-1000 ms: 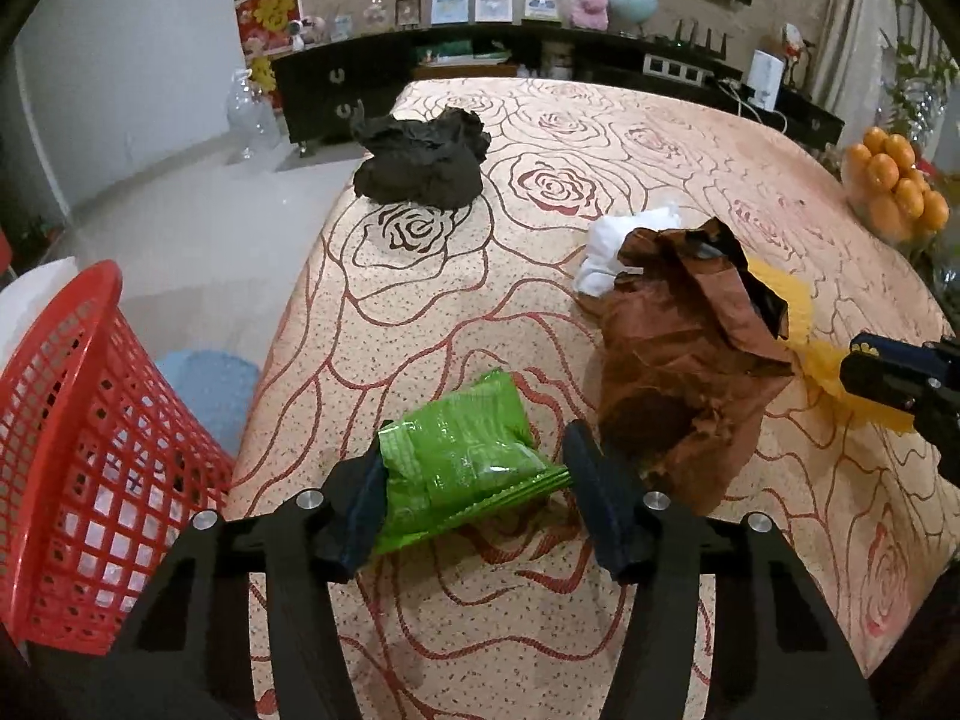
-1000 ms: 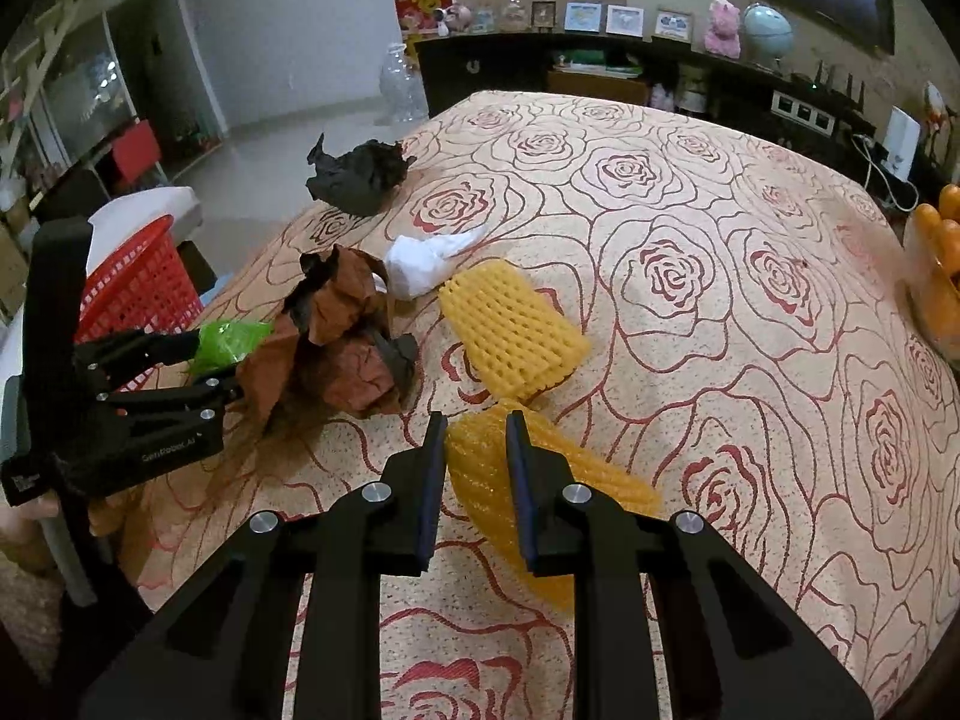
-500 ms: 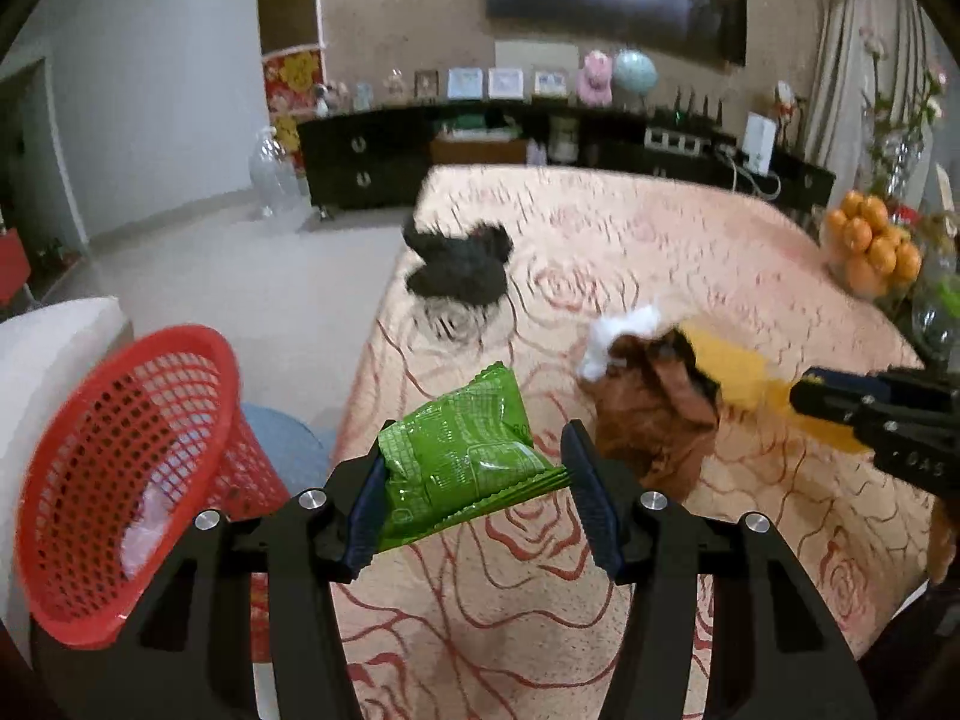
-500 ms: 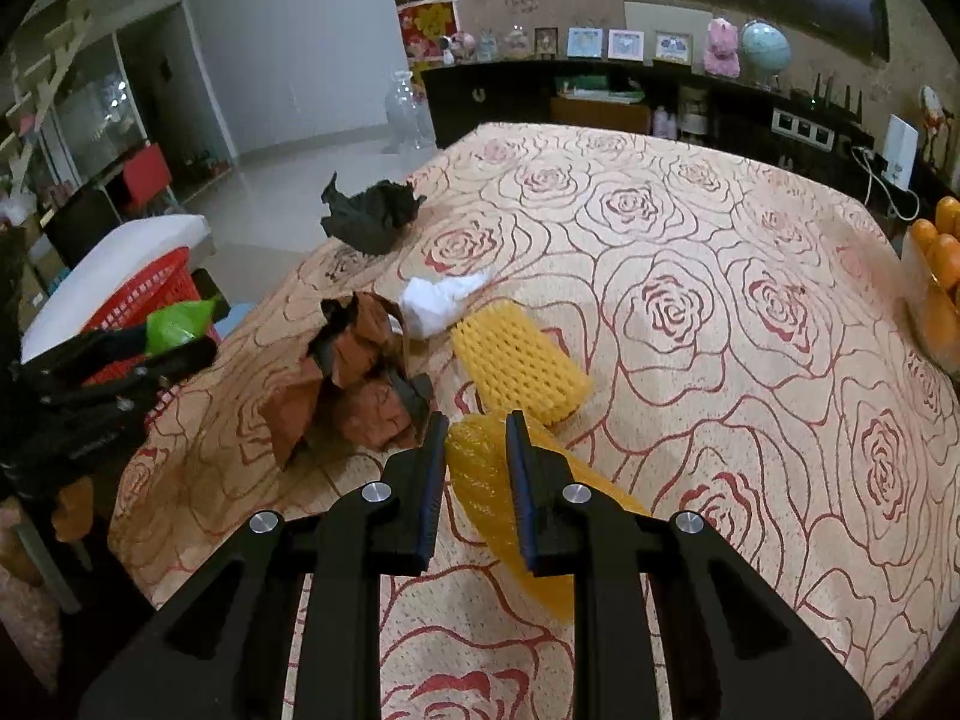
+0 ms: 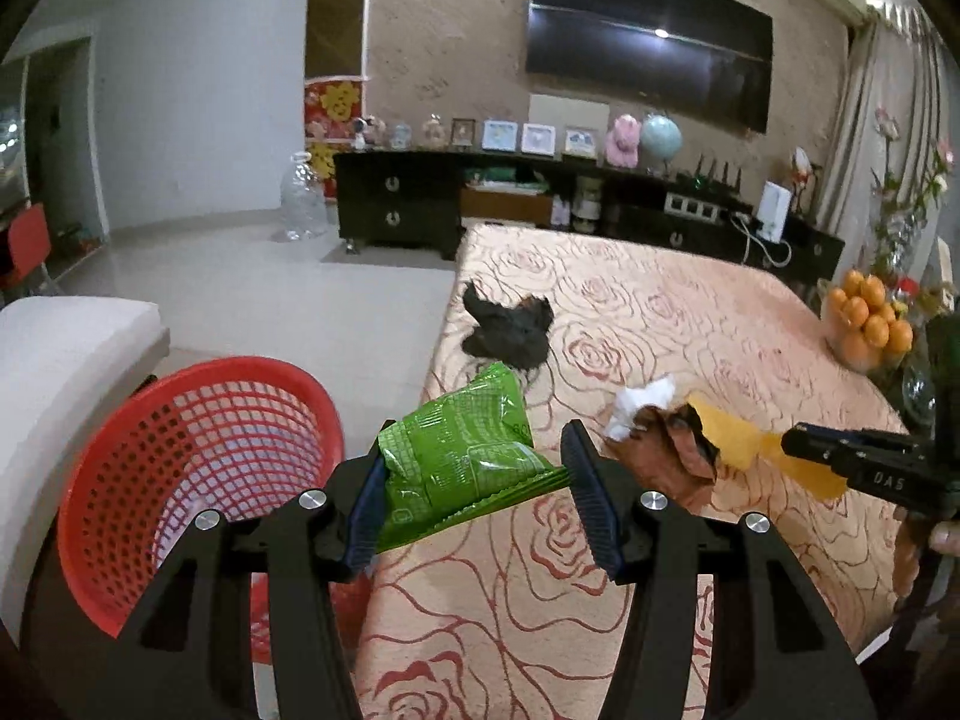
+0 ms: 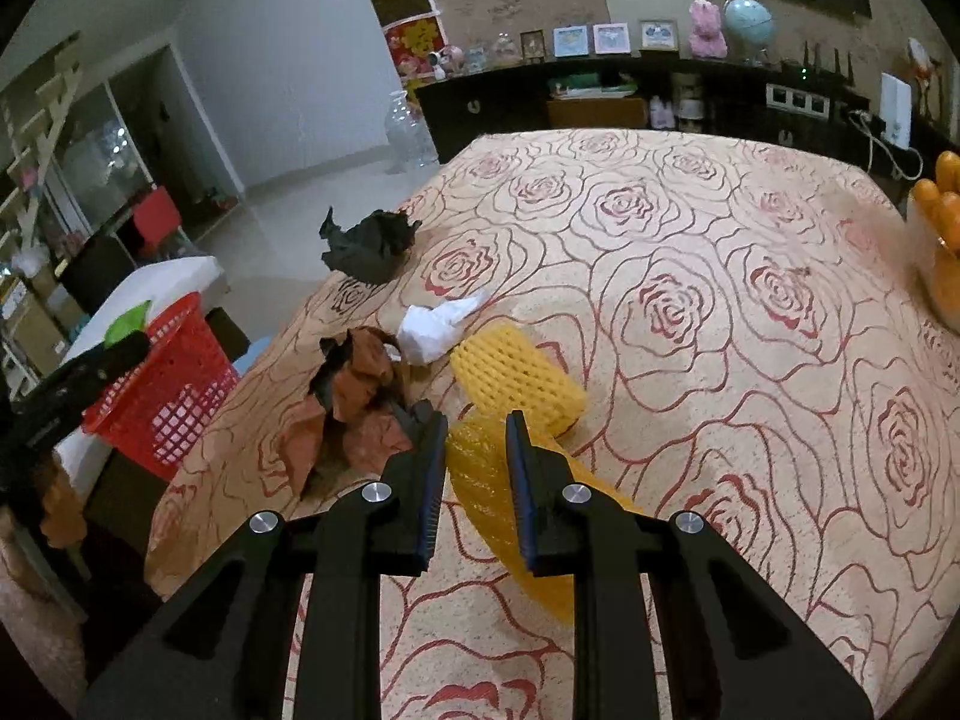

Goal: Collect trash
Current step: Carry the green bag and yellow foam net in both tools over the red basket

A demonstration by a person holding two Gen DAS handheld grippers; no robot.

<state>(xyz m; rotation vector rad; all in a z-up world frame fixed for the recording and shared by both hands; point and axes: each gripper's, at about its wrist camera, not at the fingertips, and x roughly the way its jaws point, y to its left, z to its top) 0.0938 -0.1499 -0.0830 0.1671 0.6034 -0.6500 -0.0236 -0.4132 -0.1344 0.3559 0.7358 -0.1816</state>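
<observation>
My left gripper point(image 5: 474, 474) is shut on a green snack wrapper point(image 5: 462, 456) and holds it in the air at the table's left edge, beside the red mesh basket point(image 5: 198, 468) on the floor. My right gripper point(image 6: 477, 450) is shut on a yellow foam fruit net point(image 6: 510, 516), lifted just above the rose-patterned tablecloth point(image 6: 720, 312); it also shows in the left wrist view point(image 5: 810, 450). On the table lie a second yellow foam net point(image 6: 516, 372), a crumpled brown paper point(image 6: 354, 402), a white tissue point(image 6: 432, 330) and a crumpled black bag point(image 6: 369, 246).
A bowl of oranges point(image 5: 867, 324) stands at the table's right edge. A white cushion point(image 5: 54, 360) lies left of the basket. A dark sideboard point(image 5: 540, 204) with frames and ornaments stands behind the table. A large clear bottle point(image 5: 303, 192) stands on the floor.
My left gripper has lifted the green wrapper off the table and moved it left toward the red basket. My right gripper has raised the yellow net slightly.
</observation>
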